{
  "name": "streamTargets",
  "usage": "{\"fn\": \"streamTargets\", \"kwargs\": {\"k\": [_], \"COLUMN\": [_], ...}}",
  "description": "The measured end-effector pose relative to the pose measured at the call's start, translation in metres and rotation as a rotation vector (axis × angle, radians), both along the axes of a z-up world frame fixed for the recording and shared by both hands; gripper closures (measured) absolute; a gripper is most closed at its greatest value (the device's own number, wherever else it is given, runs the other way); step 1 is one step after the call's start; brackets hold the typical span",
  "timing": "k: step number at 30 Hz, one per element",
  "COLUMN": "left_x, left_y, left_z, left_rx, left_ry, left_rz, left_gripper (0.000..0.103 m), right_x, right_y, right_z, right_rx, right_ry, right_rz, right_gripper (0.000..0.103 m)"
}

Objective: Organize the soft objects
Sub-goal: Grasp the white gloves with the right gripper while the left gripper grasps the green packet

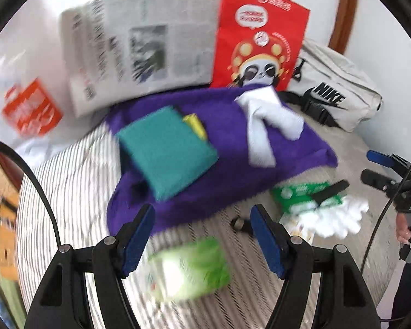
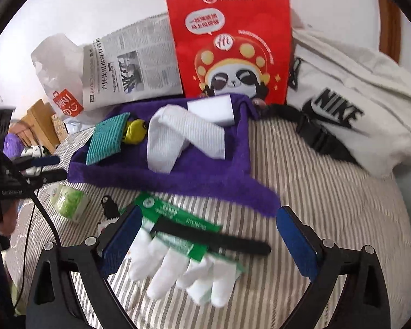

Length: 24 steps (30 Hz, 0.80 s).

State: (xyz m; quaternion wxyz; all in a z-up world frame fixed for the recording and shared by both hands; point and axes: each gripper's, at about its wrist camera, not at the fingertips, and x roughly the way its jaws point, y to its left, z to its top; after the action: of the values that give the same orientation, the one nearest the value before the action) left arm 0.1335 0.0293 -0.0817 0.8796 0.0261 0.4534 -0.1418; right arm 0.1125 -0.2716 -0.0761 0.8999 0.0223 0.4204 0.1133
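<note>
Under the teal cloth, a yellow thing shows only partly, perhaps cloth.

On the striped bed: one purple towel, one white sock, one teal cloth, one white glove pack, one green tissue pack, one newspaper, one red paper bag, at twelve o'clock, and one grey Nike bag, at two o'clock.

Probably a home bedroom: a striped bed sheet is covering a mattress, with a newspaper, red shopping bag and white Nike bag lying behind it against white walls.
</note>
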Motion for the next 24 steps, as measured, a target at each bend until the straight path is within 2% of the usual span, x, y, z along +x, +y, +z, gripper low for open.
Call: {"fn": "streamTargets", "kwargs": {"k": [7,10,15,19,21,23,24], "left_x": [-0.007,-0.005,-0.009,-0.011,-0.012,-0.013,-0.013], "left_y": [0.015,0.010,-0.004,-0.010,-0.012,-0.014,-0.013], "left_z": [-0.039,-0.048,-0.060,-0.068,-0.073,-0.073,-0.073], "left_rx": [-0.016,-0.006,0.069,0.086,0.093,0.120,0.109], "left_ry": [0.052,0.067,0.060,0.071,0.086,0.061,0.065], "left_rz": [0.165,0.195,0.197,0.211,0.200,0.201,0.202], "left_gripper": [0.032,0.032,0.021,0.018,0.012,0.009,0.009], "right_x": [-0.012,-0.016,-0.020,-0.026,-0.029,-0.031,-0.032], "right_y": [0.002,0.005,0.003,-0.001,-0.001,0.000,0.001], "right_z": [-0.013,-0.016,-0.017,-0.019,-0.020,-0.022,-0.024], "right_rx": [0.069,0.078,0.046,-0.008,-0.025,-0.036,-0.041], "right_ry": [0.041,0.049,0.047,0.052,0.058,0.061,0.059], "right_rz": [-0.020,-0.008,-0.014,-0.033,-0.030,-0.036,-0.036], "right_gripper": [0.005,0.005,0.005,0.005,0.005,0.005,0.005]}}
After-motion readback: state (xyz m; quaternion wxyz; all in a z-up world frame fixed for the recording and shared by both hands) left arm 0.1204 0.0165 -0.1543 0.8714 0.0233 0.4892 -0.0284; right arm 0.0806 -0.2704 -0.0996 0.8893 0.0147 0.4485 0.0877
